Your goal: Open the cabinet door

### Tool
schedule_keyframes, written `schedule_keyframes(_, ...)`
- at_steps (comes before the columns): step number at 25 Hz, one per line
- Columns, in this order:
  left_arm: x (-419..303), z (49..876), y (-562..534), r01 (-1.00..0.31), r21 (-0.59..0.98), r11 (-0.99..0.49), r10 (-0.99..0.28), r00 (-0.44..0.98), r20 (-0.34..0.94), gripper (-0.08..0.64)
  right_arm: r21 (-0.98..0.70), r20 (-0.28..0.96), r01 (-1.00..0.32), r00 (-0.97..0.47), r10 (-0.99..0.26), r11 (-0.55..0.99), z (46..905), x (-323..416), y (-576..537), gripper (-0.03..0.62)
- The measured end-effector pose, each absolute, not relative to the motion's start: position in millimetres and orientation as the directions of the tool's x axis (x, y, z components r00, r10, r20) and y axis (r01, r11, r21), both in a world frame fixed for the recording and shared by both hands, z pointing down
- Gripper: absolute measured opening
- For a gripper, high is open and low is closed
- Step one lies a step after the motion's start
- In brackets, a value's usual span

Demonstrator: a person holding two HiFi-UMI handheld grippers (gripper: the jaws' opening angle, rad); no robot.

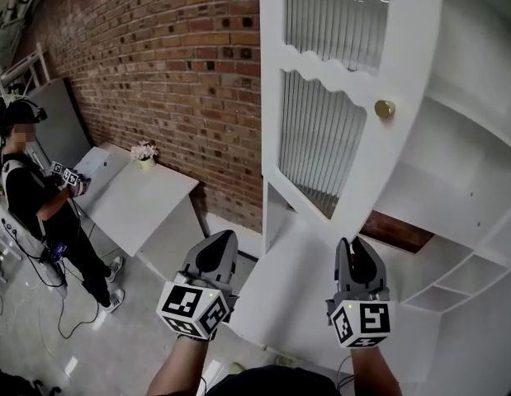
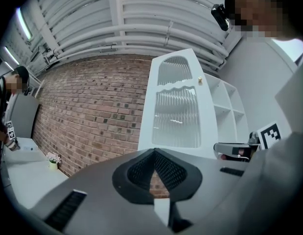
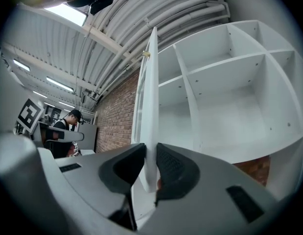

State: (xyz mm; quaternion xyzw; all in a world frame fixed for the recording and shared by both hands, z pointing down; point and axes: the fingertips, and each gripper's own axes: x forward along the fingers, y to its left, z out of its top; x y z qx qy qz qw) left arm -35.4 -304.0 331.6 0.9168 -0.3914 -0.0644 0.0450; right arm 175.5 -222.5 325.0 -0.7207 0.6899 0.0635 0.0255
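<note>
The white cabinet door (image 1: pixel 404 56) with ribbed glass panels stands swung out from the cabinet (image 1: pixel 470 180). Its brass knob (image 1: pixel 385 109) sits high on the free side. My right gripper (image 1: pixel 354 244) is at the door's lower free corner. In the right gripper view the door's thin edge (image 3: pixel 151 106) runs straight between the two pads, and the right gripper (image 3: pixel 149 155) is shut on it. The knob (image 3: pixel 147 54) shows far up that edge. My left gripper (image 1: pixel 224 236) hangs apart to the left of the door, shut and empty (image 2: pixel 154 152), pointing at the door's face (image 2: pixel 175 116).
Bare white shelves (image 3: pixel 224 97) fill the cabinet to the right of the door. A brick wall (image 1: pixel 172 73) runs behind. At left a white table (image 1: pixel 144 200) carries a small flower pot (image 1: pixel 144 152), and a person (image 1: pixel 32 196) with grippers stands beside it.
</note>
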Motion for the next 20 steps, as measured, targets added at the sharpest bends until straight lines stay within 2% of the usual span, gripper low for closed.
schedule_keyframes(20, -95, 327, -296, -0.763, 0.116, -0.636, -0.771, 0.631, -0.081, 0.005, 0.200, -0.134, -0.969, -0.171, -0.976, 0.142, 314, 53, -208, 0.069)
